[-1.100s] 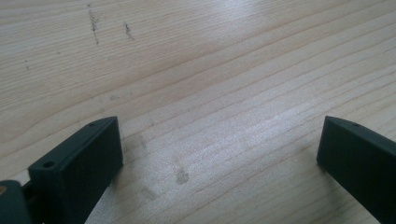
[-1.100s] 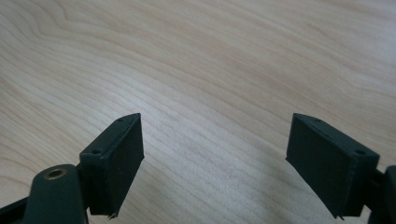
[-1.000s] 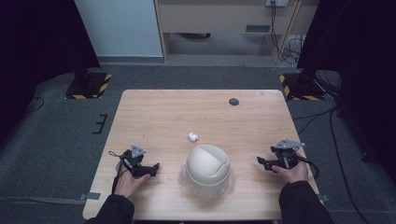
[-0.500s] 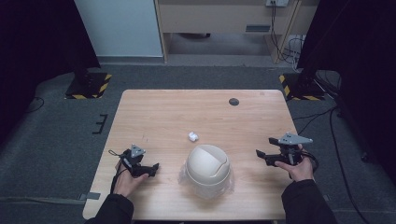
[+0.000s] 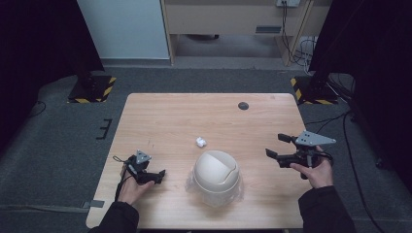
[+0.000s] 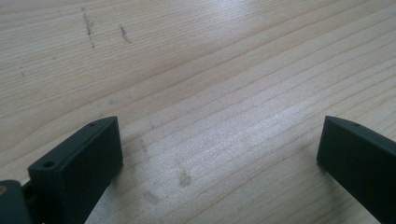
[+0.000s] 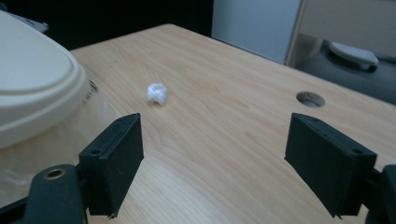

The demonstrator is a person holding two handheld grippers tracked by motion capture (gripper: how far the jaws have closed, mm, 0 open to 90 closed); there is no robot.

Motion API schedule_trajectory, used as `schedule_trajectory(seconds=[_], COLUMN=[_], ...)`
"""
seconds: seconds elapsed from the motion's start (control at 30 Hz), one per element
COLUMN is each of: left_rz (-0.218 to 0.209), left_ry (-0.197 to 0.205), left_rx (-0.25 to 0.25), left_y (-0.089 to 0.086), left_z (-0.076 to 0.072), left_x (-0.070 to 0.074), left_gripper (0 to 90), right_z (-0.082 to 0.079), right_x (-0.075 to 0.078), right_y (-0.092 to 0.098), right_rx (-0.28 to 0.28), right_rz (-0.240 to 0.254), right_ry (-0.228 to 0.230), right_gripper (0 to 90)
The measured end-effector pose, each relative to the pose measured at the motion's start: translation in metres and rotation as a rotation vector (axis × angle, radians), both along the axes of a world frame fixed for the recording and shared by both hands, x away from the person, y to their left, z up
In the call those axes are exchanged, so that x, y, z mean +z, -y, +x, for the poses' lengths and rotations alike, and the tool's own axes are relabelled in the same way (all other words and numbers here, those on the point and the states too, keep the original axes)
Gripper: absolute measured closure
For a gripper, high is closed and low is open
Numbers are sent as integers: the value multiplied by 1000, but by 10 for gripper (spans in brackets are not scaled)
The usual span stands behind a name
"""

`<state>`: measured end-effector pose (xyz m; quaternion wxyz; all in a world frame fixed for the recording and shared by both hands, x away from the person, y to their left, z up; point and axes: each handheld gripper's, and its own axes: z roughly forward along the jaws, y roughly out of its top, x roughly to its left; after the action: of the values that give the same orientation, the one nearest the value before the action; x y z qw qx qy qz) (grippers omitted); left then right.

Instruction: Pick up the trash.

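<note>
**Flanking a domed bin, both grippers wide apart**

Spreading across most of the high view, the wooden tabletop (image 5: 165, 121) carries everything. Near the middle of its near edge stands a cream domed bin (image 5: 215, 171) with a swing lid, on a clear liner that spreads around its base. It sits between the two grippers and blocks the straight line from one to the other.

By the near left corner, the left gripper (image 5: 154, 175) rests low on the wood, held by the left hand (image 5: 132, 188); its jaws stand wide apart over bare grain.

Near the right edge, the right hand (image 5: 316, 171) holds the right gripper (image 5: 278, 146) raised above the tabletop, jaws wide apart with nothing between them.

Just beyond the bin lies a small crumpled white wad (image 5: 200, 141), apart from the bin. A round cable hole (image 5: 243, 105) sits near the far edge.
</note>
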<state>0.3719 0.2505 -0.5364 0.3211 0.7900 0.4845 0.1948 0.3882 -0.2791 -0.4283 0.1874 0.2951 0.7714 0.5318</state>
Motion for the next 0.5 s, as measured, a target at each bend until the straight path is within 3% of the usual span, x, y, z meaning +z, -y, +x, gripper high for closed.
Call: schedule_trajectory(seconds=[0.2,0.5], left_rz=[1,2], left_ry=[0,1], left_rx=[0,0], left_y=[0,0], left_z=[0,0], left_x=[0,0], left_gripper=[0,0], right_z=[-8,-17], right_x=[20,38], right_y=[-11,-30], right_rx=[89,206], right_rz=[22,66], right_ry=[36,60], right_gripper=[195,197])
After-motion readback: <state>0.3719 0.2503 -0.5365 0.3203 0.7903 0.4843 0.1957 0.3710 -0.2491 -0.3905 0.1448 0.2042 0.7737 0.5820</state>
